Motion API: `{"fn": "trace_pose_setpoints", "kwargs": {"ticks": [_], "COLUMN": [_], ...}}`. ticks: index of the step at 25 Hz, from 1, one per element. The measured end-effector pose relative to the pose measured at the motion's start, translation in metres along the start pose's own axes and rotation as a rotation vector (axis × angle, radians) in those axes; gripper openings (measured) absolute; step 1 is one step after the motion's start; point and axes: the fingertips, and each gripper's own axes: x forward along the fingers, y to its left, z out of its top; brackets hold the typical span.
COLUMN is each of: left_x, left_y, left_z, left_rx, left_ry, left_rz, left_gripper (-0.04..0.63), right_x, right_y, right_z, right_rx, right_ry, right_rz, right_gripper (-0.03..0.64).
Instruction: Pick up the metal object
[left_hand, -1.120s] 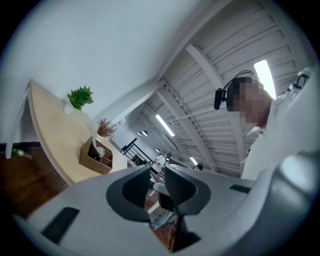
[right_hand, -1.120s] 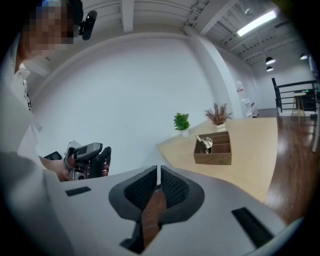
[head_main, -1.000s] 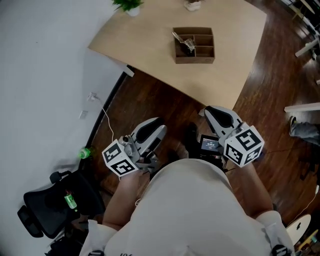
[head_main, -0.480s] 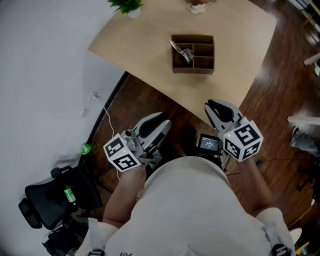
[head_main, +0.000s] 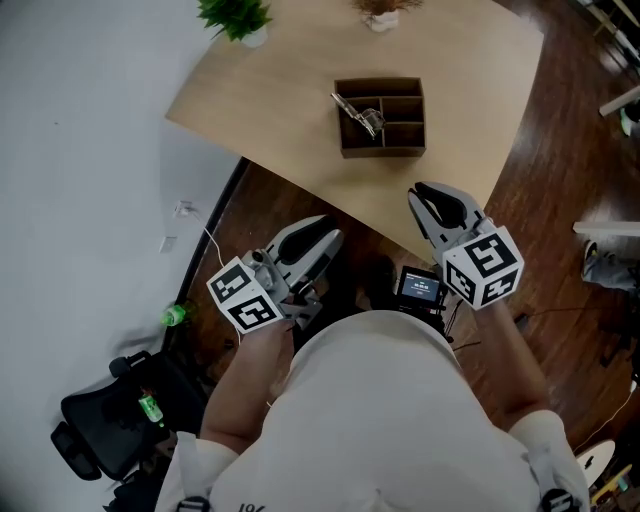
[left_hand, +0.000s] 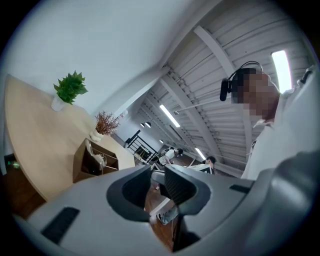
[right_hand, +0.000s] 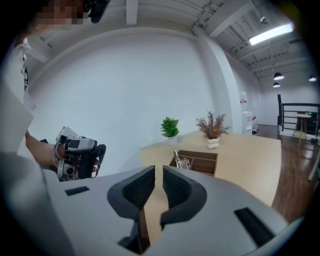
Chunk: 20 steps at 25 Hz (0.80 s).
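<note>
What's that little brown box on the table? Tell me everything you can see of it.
The box is a low brown tray that looks like wood, open on top. Thin dividers split it into one long compartment on the left and smaller ones on the right. It sits flat on the pale table, well in from the edges. A shiny metal object lies slanted in the left compartment, one end poking over the rim. The smaller compartments look empty. Nothing else touches the box.
</note>
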Motion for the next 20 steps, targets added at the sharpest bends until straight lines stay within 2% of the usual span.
{"fn": "trace_pose_setpoints", "kwargs": {"ticks": [9, 13, 20], "left_x": [0.009, 0.013, 0.033], "left_y": [0.044, 0.067, 0.098], "left_z": [0.006, -0.003, -0.015], "left_rx": [0.042, 0.04, 0.018], "left_ry": [0.089, 0.141, 0.208], "left_rz": [0.016, 0.046, 0.032], "left_gripper": [0.066, 0.066, 0.066], "right_x": [0.045, 0.066, 0.1], "right_y": [-0.002, -0.007, -0.025], "right_z": [-0.003, -0.008, -0.016], "right_rx": [-0.071, -0.102, -0.11], "right_ry": [0.069, 0.111, 0.178], "right_rz": [-0.031, -0.035, -0.054], "right_gripper": [0.028, 0.028, 0.028]}}
